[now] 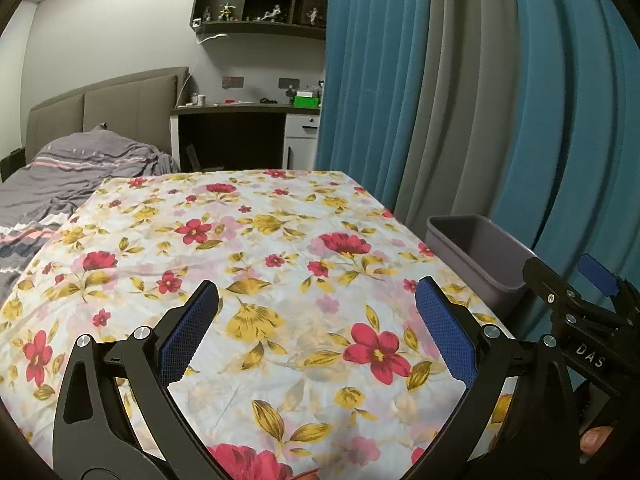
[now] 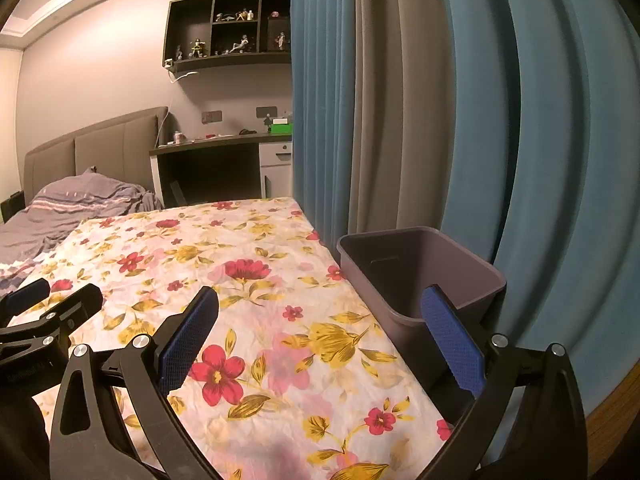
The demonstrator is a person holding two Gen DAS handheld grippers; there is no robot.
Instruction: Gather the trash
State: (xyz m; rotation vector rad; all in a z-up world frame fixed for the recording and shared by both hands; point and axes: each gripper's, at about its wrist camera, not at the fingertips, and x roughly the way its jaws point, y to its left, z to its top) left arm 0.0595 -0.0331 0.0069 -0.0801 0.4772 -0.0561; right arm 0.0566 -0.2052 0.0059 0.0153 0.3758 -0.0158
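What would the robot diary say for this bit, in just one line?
left tool: open, holding nothing | right tool: open, holding nothing | bin: beside flowery table, looks empty | trash: none visible

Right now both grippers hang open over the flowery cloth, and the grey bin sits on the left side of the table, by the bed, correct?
Not quite. The left gripper and right gripper do hang open over the flowery cloth, but the grey bin sits at the table's right side, by the curtain; the right wrist view shows it.

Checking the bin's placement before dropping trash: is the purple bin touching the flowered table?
Cannot tell. In the right wrist view the purple bin meets the edge of the flowered table with no visible gap, but overlap could hide one.
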